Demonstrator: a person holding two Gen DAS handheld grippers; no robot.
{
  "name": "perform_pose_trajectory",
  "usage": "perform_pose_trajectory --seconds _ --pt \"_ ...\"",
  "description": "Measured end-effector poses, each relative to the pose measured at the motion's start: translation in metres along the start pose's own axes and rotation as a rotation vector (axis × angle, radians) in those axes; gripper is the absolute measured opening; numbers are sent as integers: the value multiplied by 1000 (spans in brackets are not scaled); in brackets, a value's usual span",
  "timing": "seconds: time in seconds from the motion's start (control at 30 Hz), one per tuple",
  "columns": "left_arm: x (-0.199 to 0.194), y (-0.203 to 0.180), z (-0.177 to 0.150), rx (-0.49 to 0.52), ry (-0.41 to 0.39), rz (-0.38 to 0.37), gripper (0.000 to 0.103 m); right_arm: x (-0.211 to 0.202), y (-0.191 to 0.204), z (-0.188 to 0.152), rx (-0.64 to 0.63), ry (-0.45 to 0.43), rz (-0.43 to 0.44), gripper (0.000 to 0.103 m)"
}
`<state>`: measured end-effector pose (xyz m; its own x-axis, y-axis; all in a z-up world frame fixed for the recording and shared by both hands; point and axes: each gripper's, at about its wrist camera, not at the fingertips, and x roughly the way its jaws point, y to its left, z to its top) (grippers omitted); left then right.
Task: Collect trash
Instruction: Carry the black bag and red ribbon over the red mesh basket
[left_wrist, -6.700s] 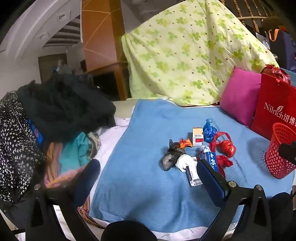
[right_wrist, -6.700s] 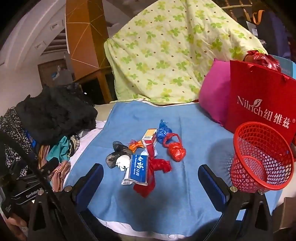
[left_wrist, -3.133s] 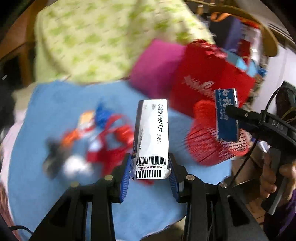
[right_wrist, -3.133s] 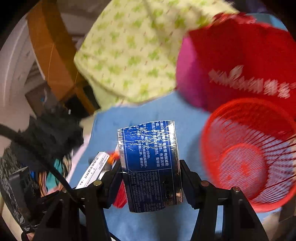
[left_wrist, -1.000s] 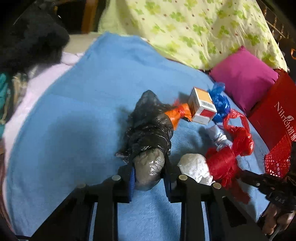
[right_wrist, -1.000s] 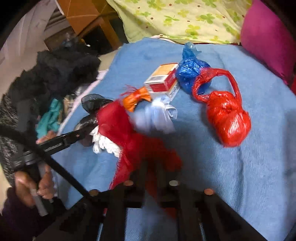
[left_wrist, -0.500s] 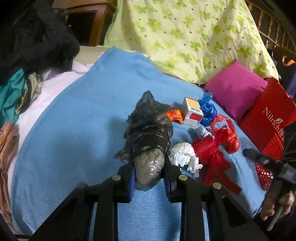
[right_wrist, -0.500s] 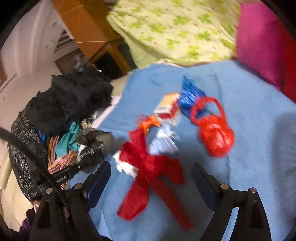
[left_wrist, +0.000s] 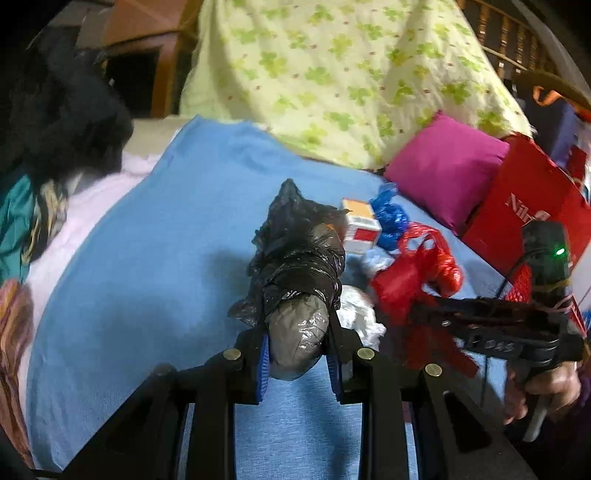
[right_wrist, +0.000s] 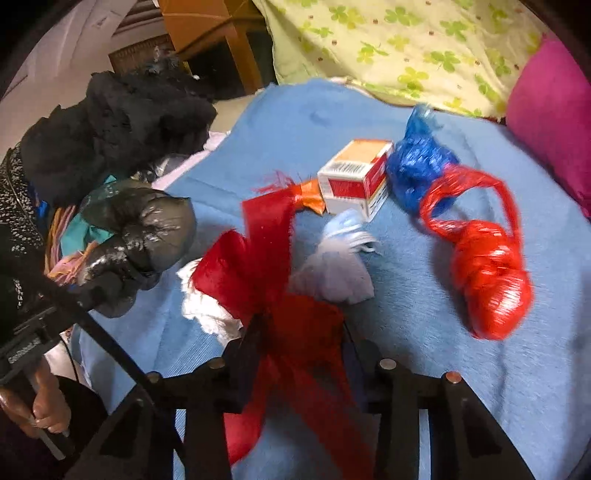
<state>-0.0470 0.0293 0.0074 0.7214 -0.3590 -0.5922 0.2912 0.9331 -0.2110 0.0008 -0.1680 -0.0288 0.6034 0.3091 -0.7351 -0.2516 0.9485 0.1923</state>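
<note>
My left gripper (left_wrist: 297, 356) is shut on a black plastic bag bundle (left_wrist: 299, 266) and holds it above the blue blanket (left_wrist: 155, 258); the bundle also shows in the right wrist view (right_wrist: 136, 236). My right gripper (right_wrist: 299, 358) is shut on a red ribbon bow (right_wrist: 273, 280), which also shows in the left wrist view (left_wrist: 410, 291). On the blanket lie a white tissue wad (right_wrist: 332, 269), an orange-and-white small box (right_wrist: 354, 181), a blue plastic bag (right_wrist: 417, 166) and a red knotted bag (right_wrist: 487, 277). The red basket's mesh (left_wrist: 521, 284) shows at the right.
A red paper bag (left_wrist: 528, 206) and a pink pillow (left_wrist: 443, 166) stand at the back right. A green-flowered quilt (left_wrist: 332, 74) is heaped behind. Dark clothes (right_wrist: 118, 110) pile at the left, off the blanket's edge.
My right gripper has closed on the red ribbon bow; half a second ago it was open above it. My left gripper keeps the black bundle and has lifted it slightly.
</note>
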Motion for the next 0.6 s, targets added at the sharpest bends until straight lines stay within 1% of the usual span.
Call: perform_pose_trajectory --seconds 0.07,0.1,0.17,0.2,0.27,0.33,0.4,0.43,0.5,0.6 --pt "-5 -7 0 27 -25 6 27 -22 -3 -2 7 -45 -1 43" --pt "-9 -12 -1 43 -39 5 27 -39 -8 -3 21 -85 -1 43" --pt "-14 -21 -1 64 -61 -9 27 -70 -18 -3 60 -165 15 43" --pt "-18 -27 -2 68 -70 -22 27 -90 -25 -4 86 -219 22 43" --pt "-22 -37 -1 59 -77 -45 27 -124 -40 -5 127 -318 26 43" --pt "-26 -52 1 48 -80 -71 27 -157 -56 -10 168 -420 18 43" --pt "-31 -78 8 75 -100 -90 27 -179 -65 -15 192 -483 2 43" --pt "-34 -88 11 95 -107 -85 27 -193 -73 -19 207 -522 -13 43" --pt "-39 -119 22 156 -120 -65 27 -211 -83 -24 227 -564 -37 43" --pt "-41 -158 36 214 -124 -54 27 -234 -100 -33 266 -602 -60 43"
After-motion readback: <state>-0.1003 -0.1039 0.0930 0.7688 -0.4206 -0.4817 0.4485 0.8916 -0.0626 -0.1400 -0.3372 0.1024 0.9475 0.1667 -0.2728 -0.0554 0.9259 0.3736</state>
